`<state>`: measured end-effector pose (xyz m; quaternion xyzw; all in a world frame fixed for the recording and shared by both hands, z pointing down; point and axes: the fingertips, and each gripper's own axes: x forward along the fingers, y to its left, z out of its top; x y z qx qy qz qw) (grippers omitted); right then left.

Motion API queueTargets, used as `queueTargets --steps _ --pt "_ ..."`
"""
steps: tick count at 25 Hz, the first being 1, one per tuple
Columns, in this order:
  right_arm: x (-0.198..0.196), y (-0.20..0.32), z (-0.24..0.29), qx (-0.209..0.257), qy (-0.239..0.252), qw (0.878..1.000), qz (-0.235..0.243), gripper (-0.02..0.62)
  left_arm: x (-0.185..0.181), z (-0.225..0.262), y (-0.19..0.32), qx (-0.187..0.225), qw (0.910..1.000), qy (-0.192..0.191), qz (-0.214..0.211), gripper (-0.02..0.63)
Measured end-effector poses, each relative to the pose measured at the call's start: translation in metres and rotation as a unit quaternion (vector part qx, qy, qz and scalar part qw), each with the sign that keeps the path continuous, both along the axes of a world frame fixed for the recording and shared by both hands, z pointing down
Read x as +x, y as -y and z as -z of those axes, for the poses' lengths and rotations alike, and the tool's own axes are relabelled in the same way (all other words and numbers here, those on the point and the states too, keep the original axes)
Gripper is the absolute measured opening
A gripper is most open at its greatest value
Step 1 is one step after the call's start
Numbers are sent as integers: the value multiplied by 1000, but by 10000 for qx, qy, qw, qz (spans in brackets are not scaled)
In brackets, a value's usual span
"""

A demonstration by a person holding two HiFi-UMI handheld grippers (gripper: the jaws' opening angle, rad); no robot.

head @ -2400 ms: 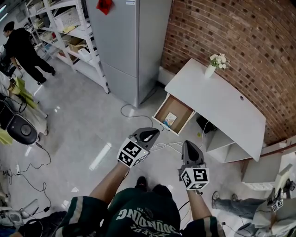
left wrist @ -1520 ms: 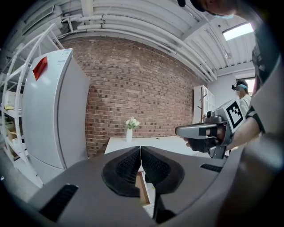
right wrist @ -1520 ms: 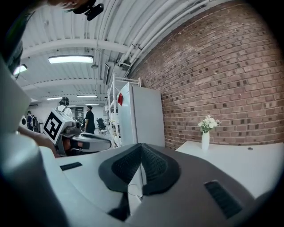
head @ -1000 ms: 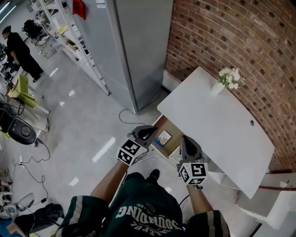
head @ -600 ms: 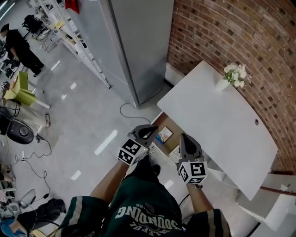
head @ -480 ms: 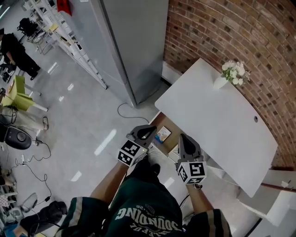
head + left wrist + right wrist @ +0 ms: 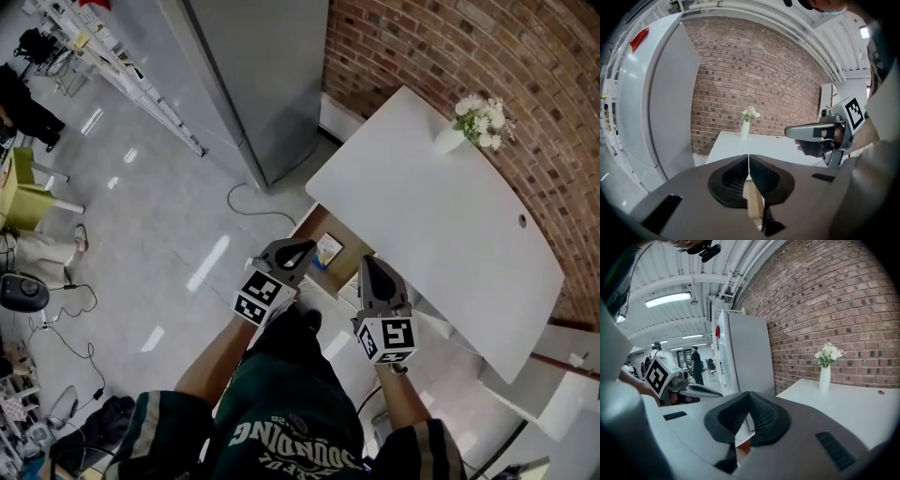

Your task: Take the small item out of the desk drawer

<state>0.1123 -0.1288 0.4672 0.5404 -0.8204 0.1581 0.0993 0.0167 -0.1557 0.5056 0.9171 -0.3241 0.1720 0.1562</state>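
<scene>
**Both grippers closed and empty, item in the open drawer**

Left gripper [image 7: 302, 249]: jaws pressed together, nothing between them. Right gripper [image 7: 367, 267]: same, jaws together and empty. Both are held side by side in front of the person, pointing toward the white desk [image 7: 441, 216]. The drawer [image 7: 315, 230] is pulled out from under the desk's near-left edge. The small item [image 7: 329, 250], flat and blue-and-white, lies inside the drawer, untouched; in the head view it sits between the two gripper tips. A vase of white flowers [image 7: 450, 141] stands on the desk's far corner by the brick wall [image 7: 469, 47]. A grey fridge [image 7: 253, 75] is left of the desk.
</scene>
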Motion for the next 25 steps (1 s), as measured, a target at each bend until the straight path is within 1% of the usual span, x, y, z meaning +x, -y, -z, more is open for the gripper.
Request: queueTargets --steps 7,11,15,19,25 --pt "3 3 -30 -183 -60 9997 -136 25 0 -39 3 -236 9996 137 3 20" --pt "9 5 -46 -289 64 9989 -362 25 5 -63 7 -317 9992 219 -43 19" --pt "11 6 -61 -349 118 9982 -477 25 8 -93 13 -419 9986 327 -68 20" --pt "10 -2 -77 -468 78 9974 -541 25 7 -124 6 -642 9970 415 -86 20" --pt "15 -9 -107 -671 66 9957 -636 25 15 -165 2 -832 9949 546 -145 21"
